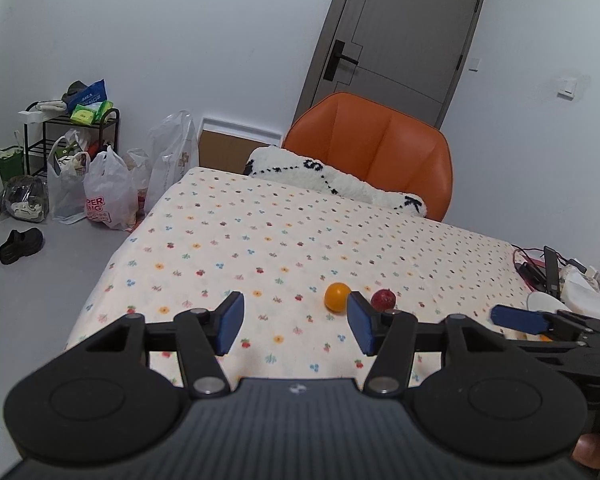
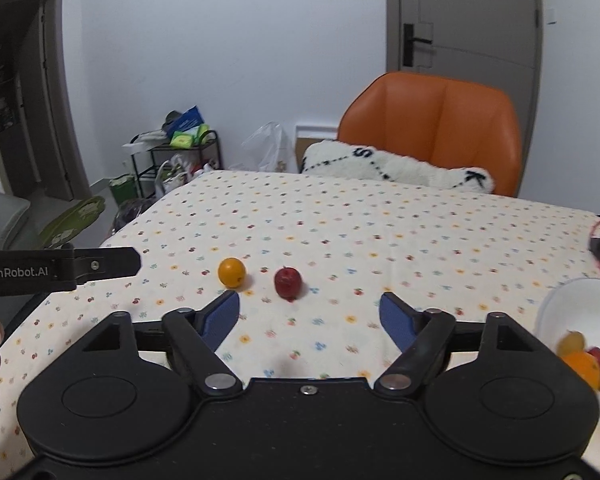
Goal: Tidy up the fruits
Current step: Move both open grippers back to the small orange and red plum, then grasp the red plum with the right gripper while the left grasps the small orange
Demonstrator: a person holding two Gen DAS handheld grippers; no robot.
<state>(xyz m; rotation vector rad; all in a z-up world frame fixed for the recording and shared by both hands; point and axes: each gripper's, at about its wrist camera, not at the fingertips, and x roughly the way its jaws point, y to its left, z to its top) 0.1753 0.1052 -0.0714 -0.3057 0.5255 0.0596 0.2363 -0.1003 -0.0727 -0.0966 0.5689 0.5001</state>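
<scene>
An orange (image 1: 337,297) (image 2: 232,272) and a dark red fruit (image 1: 383,299) (image 2: 288,282) lie side by side on the flowered tablecloth (image 1: 260,248) (image 2: 380,232). My left gripper (image 1: 296,326) is open above the cloth, just short of the orange, with nothing between its blue pads. My right gripper (image 2: 310,320) is open too, hovering in front of the red fruit. A white bowl (image 2: 580,308) (image 1: 548,304) at the right holds several fruits (image 2: 584,360), orange, yellow and red. From the left wrist camera, the right gripper's finger (image 1: 518,319) shows at the right.
An orange chair (image 1: 372,148) (image 2: 432,128) with a white fluffy cushion (image 1: 332,180) (image 2: 396,168) stands at the table's far edge. Cables and small devices (image 1: 548,268) clutter the right side. Plastic bags (image 1: 108,192), a black rack (image 1: 72,132) and shoes (image 1: 20,246) sit on the floor at left.
</scene>
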